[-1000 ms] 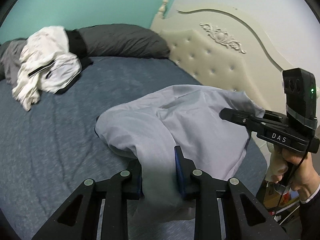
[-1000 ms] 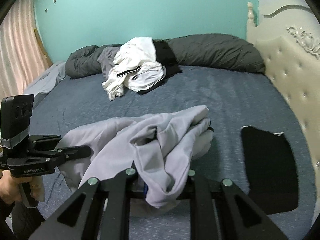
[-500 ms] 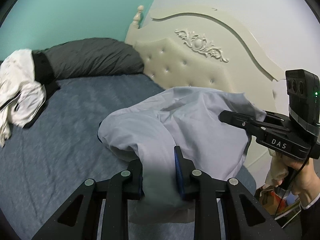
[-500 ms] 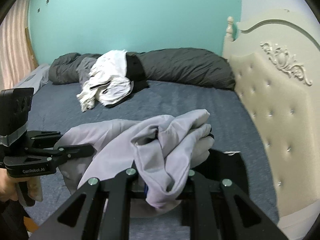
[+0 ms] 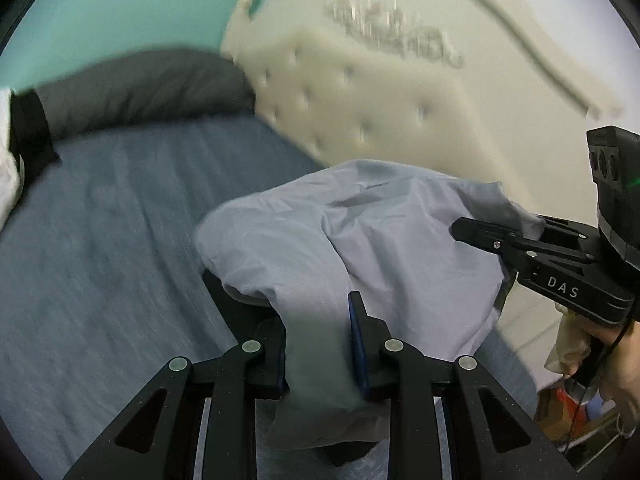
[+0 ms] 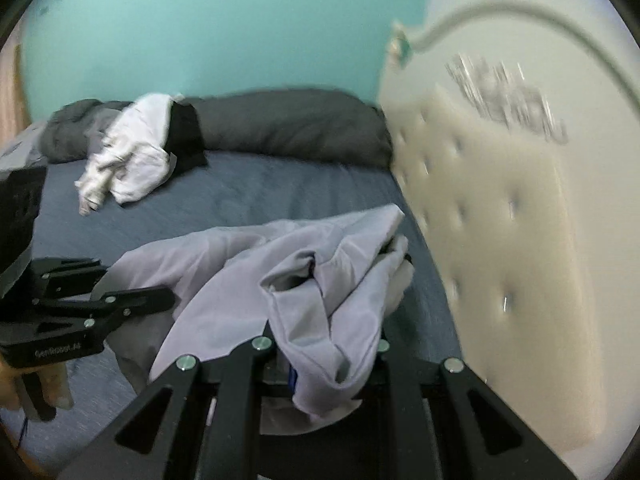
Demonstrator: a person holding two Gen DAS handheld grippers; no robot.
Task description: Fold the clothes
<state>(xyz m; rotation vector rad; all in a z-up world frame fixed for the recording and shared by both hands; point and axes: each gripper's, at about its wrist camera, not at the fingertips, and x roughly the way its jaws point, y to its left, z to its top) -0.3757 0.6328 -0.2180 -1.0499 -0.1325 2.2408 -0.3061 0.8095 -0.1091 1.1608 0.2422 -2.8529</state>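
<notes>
Pale lilac-grey cloth garment (image 5: 384, 248) held bunched above the blue-grey bedspread (image 5: 104, 248), near the cream tufted headboard (image 6: 500, 208). Left gripper (image 5: 320, 344), jaws narrowed, clamps one fold; right gripper (image 6: 332, 364), jaws nearly closed, clamps another. Right gripper's body reads "DAS"; the left's lettering is blurred, roughly "GenRobot.AI".

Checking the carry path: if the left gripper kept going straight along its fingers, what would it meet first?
The lilac shirt it already grips bunches just ahead of the left gripper, so cloth comes first. Beyond that, probably the bed sheet near the headboard, though blur makes depth uncertain.
</notes>
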